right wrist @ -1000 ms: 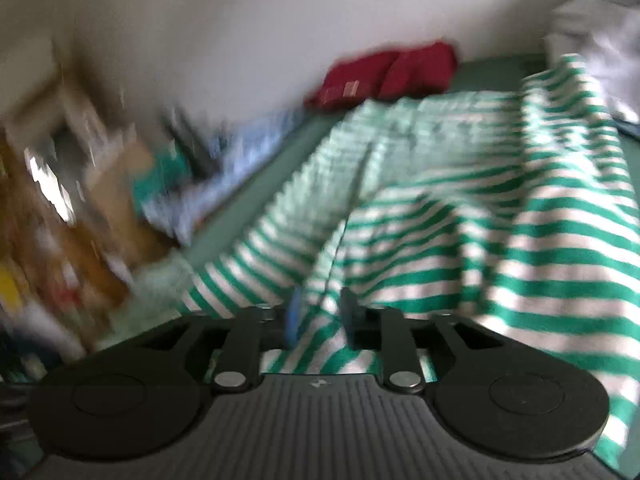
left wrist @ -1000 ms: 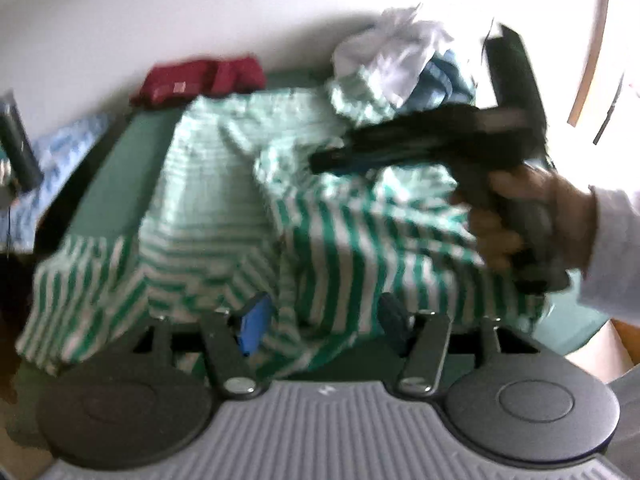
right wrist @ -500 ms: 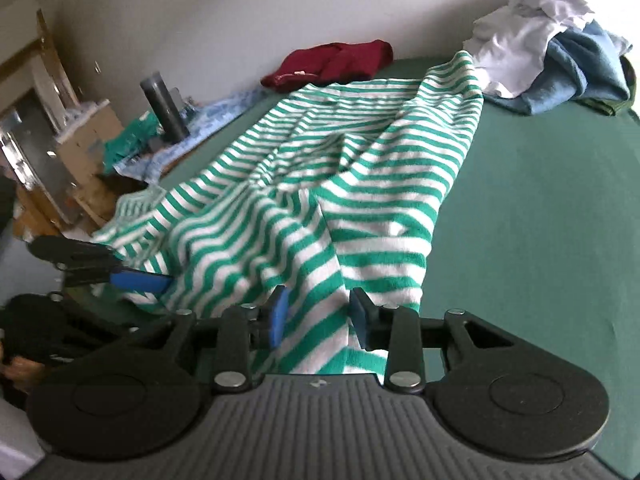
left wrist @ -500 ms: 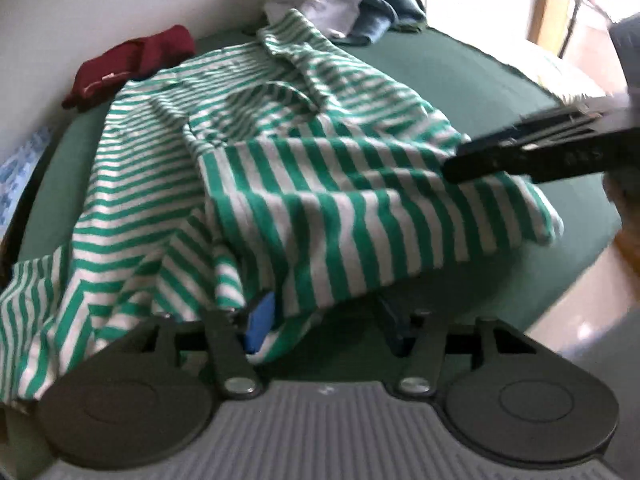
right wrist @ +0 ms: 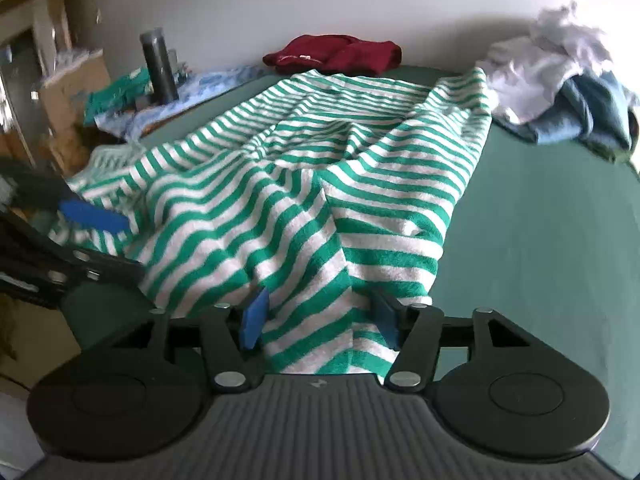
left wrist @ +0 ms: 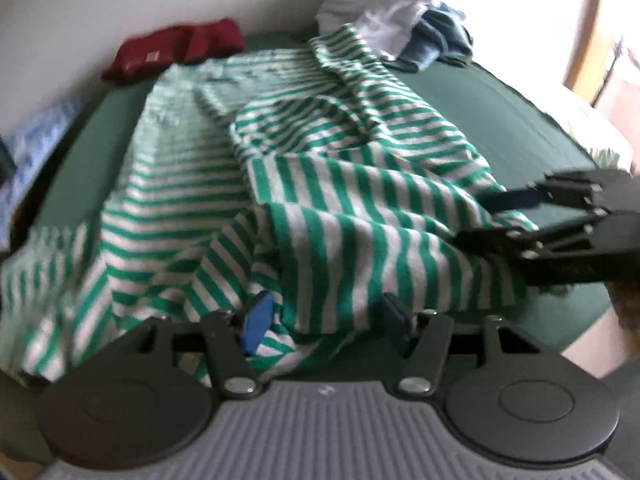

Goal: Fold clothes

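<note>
Left wrist view: green-and-white striped garment (left wrist: 304, 184) lies spread but rumpled over the green surface (left wrist: 500, 120), near hem bunched up; likely being laid out flat before a first fold. Beyond the garment: a folded dark red item (left wrist: 180, 50) by the wall and a heap of white and blue clothes (left wrist: 404, 28), probably the waiting pile. Left gripper (left wrist: 324, 320) sits at the near hem, jaws moderately wide and opening; cloth lies between them, pads not pressing it. Right gripper (left wrist: 496, 216) reaches in at the garment's right edge.

Right wrist view: same garment (right wrist: 320, 168), its near hem draped toward the camera. Right gripper (right wrist: 320, 320) has jaws apart and opening, hem fabric between them, not pinched. Left gripper (right wrist: 92, 216) shows at the garment's left edge. A dark cylinder (right wrist: 158, 64) stands left of the garment.
</note>
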Tool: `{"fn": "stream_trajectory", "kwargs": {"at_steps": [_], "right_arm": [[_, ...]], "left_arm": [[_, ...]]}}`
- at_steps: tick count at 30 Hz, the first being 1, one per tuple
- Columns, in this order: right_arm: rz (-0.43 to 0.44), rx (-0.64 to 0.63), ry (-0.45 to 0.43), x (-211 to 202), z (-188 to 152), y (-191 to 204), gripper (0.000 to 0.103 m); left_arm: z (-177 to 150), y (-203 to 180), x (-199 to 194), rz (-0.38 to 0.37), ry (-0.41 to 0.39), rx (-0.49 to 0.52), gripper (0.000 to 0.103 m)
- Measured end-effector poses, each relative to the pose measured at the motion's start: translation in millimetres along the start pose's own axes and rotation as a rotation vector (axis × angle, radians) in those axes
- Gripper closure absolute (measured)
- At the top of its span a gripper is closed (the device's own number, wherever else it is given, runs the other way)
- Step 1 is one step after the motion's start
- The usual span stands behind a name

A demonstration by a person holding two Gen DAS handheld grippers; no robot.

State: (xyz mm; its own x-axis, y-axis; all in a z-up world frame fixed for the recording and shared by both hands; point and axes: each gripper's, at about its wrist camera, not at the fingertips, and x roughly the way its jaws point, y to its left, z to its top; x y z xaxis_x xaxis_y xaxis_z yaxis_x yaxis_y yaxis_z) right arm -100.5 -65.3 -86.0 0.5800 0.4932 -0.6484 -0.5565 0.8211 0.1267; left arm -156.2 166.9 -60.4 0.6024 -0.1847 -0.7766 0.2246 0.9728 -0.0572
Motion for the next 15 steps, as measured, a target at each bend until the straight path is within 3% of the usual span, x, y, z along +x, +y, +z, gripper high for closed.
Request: {"fn": "stream_trajectory", "kwargs": {"at_steps": [2,5,7,8,12,15], "right_arm": [[0.017,0.015,0.0,-1,0,-4,0.043],[0.005,0.012,-0.003,-3,0,-4,0.05],[0.002,0.024,-0.015,-9,0,-6,0.052],[0.003,0.038,-0.026,-13,0,-9,0.052],[-0.025,0.076,-0.07,-30,2,-17,0.042],[-0.015,0.091,-0.091,-37,2,-20,0.042]], "left_arm": [[-3,5,3,-0.023,-0.01,-0.056,0.056],[-6,5,-4,-0.014,-0.036,-0.049,0.071],[-8,3,-10,-0.006,-0.042,-0.031,0.086],[-9,2,-13,0.006,-0.044,-0.009,0.101],[-13,-1,-25,0.048,-0.027,0.059,0.103],[-14,-1,-29,0.058,-0.023,0.073,0.103]]}}
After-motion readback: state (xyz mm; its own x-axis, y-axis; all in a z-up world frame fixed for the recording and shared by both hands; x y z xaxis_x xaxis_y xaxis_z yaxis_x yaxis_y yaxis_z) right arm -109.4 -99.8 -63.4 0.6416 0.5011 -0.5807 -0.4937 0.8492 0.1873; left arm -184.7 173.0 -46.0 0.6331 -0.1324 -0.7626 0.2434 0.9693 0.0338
